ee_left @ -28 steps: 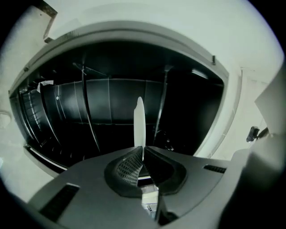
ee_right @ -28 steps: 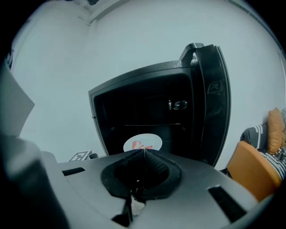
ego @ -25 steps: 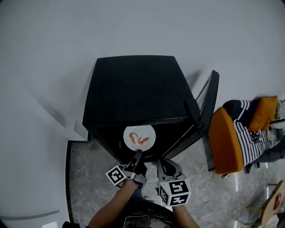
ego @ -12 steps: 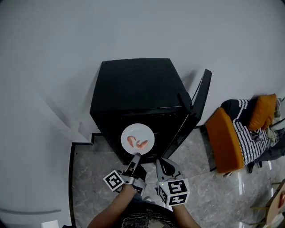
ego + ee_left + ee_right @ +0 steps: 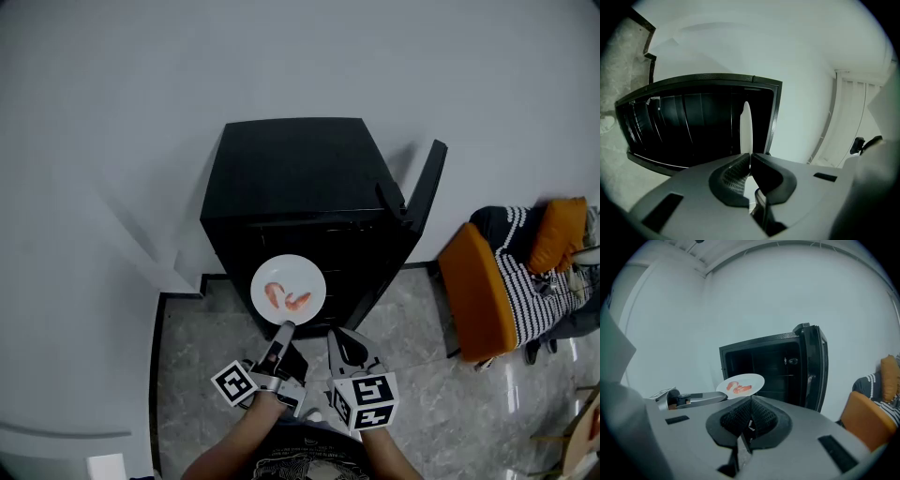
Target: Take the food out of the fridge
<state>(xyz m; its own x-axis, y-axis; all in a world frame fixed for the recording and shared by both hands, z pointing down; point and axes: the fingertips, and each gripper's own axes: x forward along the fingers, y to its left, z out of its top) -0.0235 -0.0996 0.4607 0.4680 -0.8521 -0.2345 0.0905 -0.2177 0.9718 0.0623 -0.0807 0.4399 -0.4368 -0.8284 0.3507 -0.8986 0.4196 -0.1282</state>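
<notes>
Left gripper (image 5: 285,327) pinches the plate (image 5: 305,279) of food (image 5: 291,298) seemingly outside the fridge (image 5: 300,178); right gripper (image 5: 339,339), jaws pressed together, could next shut the door (image 5: 424,192)

- Showing a plain white wall (image 5: 281,56) behind.
- Looking down on a grey, veined stone floor (image 5: 441,412), gleaming at the right.
- Showing an orange seat (image 5: 478,300) at the right, touching striped cloth (image 5: 513,281).

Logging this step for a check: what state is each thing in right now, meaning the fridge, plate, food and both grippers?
fridge: door open.
plate: held by its rim in front of the fridge.
food: lying on the plate.
left gripper: shut on the plate's rim.
right gripper: shut, empty.
</notes>
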